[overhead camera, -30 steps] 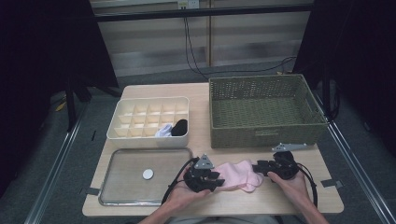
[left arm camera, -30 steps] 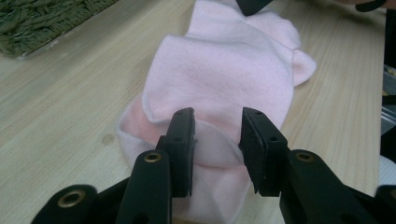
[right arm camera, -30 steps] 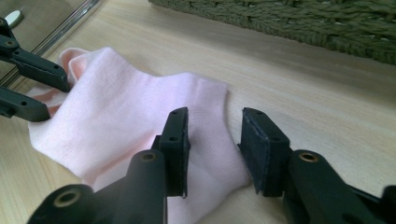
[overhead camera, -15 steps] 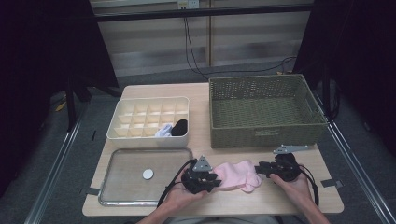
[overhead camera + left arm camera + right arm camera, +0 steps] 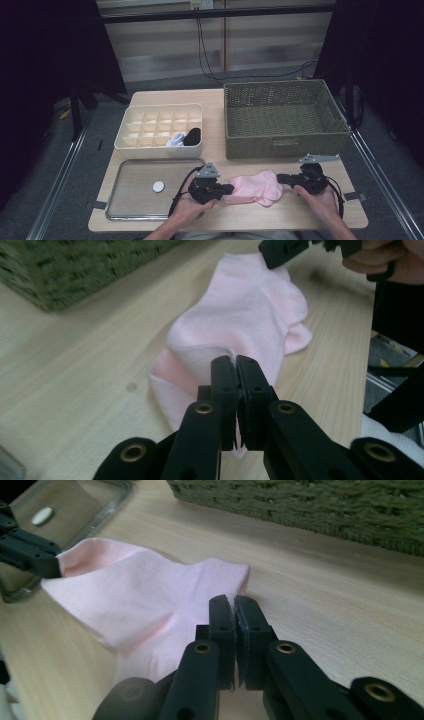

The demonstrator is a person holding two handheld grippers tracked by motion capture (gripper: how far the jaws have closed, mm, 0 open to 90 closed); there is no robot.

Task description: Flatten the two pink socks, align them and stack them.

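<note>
Sock, pink point(image 5: 254, 187): lies on the near part of the wooden table point(image 5: 215, 102), stretched between two hand-held grippers. Left gripper point(image 5: 227, 189): jaws have just been closing and now clamp the sock's left end. Right gripper point(image 5: 281, 178): jaws have likewise just been closing and now pinch the right end. Tray, metal point(image 5: 131, 214): near left, holding a small white disc point(image 5: 158, 186). Organizer, cream, divided point(image 5: 131, 131): farther left, with a white item point(image 5: 175, 141) and a black item point(image 5: 192, 136) in its near right cells. Basket, green wicker point(image 5: 283, 148): far right.
</note>
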